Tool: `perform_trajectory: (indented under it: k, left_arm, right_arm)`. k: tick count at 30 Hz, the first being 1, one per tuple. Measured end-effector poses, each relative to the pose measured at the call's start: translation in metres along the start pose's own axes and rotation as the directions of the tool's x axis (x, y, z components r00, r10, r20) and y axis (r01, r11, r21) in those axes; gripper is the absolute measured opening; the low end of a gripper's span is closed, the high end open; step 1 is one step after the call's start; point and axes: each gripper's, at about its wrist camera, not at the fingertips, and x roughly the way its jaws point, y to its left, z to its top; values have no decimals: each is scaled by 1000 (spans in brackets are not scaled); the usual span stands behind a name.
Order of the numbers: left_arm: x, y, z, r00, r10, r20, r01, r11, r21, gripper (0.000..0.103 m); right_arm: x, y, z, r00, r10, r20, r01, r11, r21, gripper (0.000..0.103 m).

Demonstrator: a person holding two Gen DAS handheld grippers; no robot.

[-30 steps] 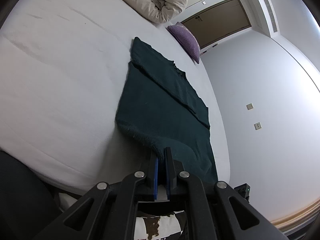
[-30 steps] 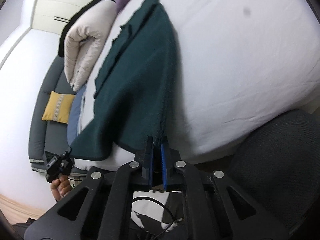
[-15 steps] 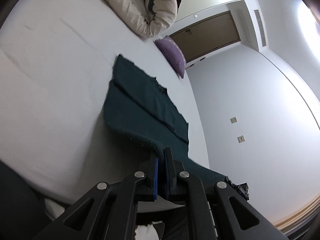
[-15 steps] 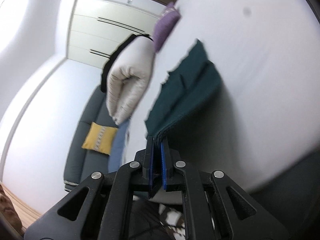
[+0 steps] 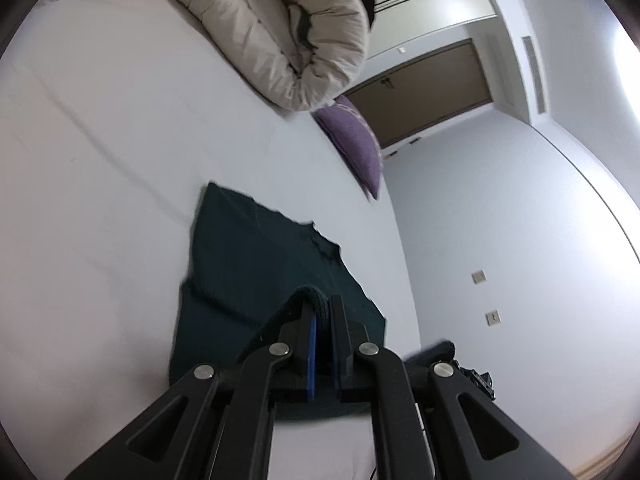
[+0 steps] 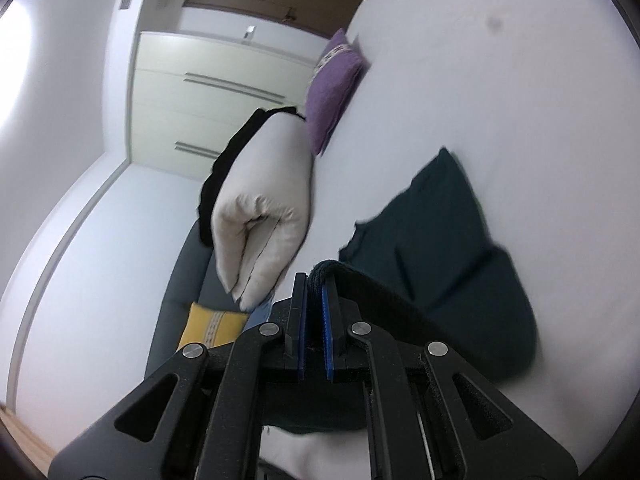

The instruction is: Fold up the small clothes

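Left wrist view: my left gripper [image 5: 323, 322] has its jaws clamped on a rolled edge of the dark green garment [image 5: 256, 264], which lies on the white bed [image 5: 100, 168] at lower centre. Beige duvet [image 5: 288, 32] at top centre.

Right wrist view: my right gripper [image 6: 315, 296] has its jaws clamped on the garment's hem [image 6: 448, 248], the cloth spreading at right of frame. Purple pillow [image 6: 332, 92] at upper centre.

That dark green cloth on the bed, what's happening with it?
A person is folding a dark green knitted garment on a white bed sheet, using two handheld grippers. The left gripper and the right gripper each have their jaws shut on an edge of it, lifted and carried over the part lying flat. A rolled beige duvet and a purple cushion sit farther up the bed.
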Motion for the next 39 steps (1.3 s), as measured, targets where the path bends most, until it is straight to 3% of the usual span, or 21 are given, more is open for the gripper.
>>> perform_trajectory:
  k: [5,15,17,18,19,21,22,23,26,29,32,35,39]
  left_arm:
    - [60,8,37,998,62,-15,-62,998,-2,6]
    - [153,54,87,983,176,-51,-179,982,-67,8]
    - [166,61,90,976,207,-65,-212,975,-70,12]
    - [170,64,91,975,210,-68,-215,974,-73,23]
    - [172,67,92,975,211,-66,-216,973,-81,35]
    - [171,69,94,975,214,-53,-218,972,-90,45]
    - [169,69,94,974,221,-46,-224,970,-93,49]
    - [165,69,94,975,220,-36,-222,971,-91,49]
    - [152,57,84,970,240,-22,-241,970,-31,49]
    - [139,39,60,958,288,-9,-286,954,84,49]
    - [126,33,33,937,350,17,-347,922,169,49]
    - [115,35,6,921,389,27,-386,897,217,49]
    - [101,40,-24,903,428,45,-426,872,241,49]
  right_arm:
    - [72,-20,42,999,-52,10,51,998,47,5]
    - [182,-82,88,977,-214,16,210,970,120,6]
    - [200,-95,94,966,-259,7,256,958,131,10]
    - [208,-101,96,954,-299,4,296,946,130,11]
    - [217,-108,100,945,-328,-3,325,937,129,14]
    - [224,-114,104,948,-318,6,315,941,125,18]
    - [226,-112,106,944,-330,25,325,939,109,30]
    - [226,-109,107,941,-337,36,333,938,93,43]
    - [226,-92,108,940,-339,42,339,941,18,60]
    - [225,-69,101,911,-411,35,412,904,-119,60]
    - [219,-48,85,878,-478,32,465,836,-290,60]
    - [206,-40,64,835,-549,46,519,756,-399,60]
    - [187,-39,32,800,-598,56,547,687,-478,60]
